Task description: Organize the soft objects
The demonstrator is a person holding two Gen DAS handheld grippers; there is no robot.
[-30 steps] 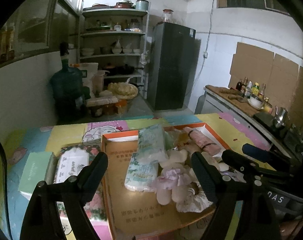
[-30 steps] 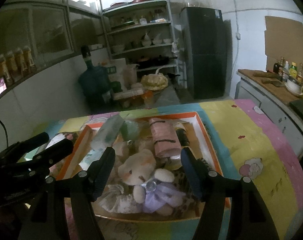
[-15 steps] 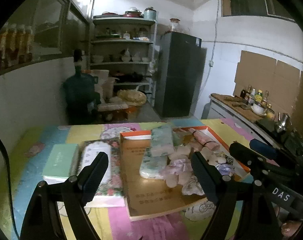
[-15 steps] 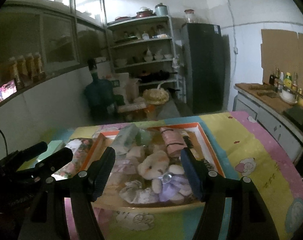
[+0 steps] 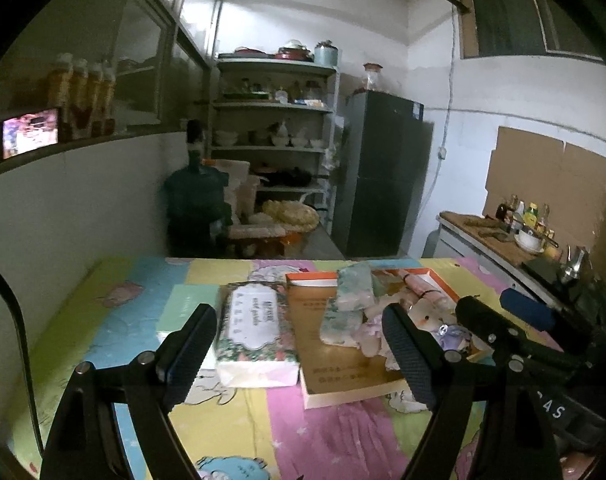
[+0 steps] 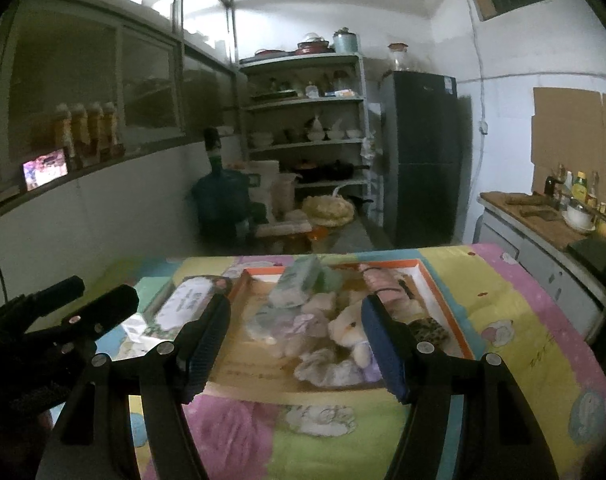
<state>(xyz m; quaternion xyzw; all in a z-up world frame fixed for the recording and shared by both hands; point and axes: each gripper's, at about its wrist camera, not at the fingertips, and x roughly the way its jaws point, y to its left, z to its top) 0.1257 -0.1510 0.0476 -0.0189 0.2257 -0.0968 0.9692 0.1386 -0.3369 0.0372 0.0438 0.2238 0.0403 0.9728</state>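
Observation:
An orange-rimmed cardboard box (image 5: 335, 396) (image 6: 443, 304) lies on the table and holds soft things: tissue packs (image 5: 353, 292) (image 6: 297, 286), a plush bear (image 6: 349, 326), a rolled pink cloth (image 6: 383, 290) and frilly fabric (image 6: 327, 366). A floral tissue pack (image 5: 253, 328) (image 6: 187, 306) and a green box (image 5: 181, 308) lie left of the box. My left gripper (image 5: 299, 354) is open and empty, held back above the table. My right gripper (image 6: 297, 354) is open and empty, held back in front of the box.
The table (image 5: 323, 436) has a colourful cartoon cloth. Behind it stand a water bottle (image 5: 195, 196), shelves of dishes (image 5: 273, 128) and a dark fridge (image 5: 383, 172). A counter with bottles and a bowl (image 5: 515, 232) runs along the right wall.
Both grippers have pulled back and up from the box, so it looks smaller and farther away. Both stay open and empty.

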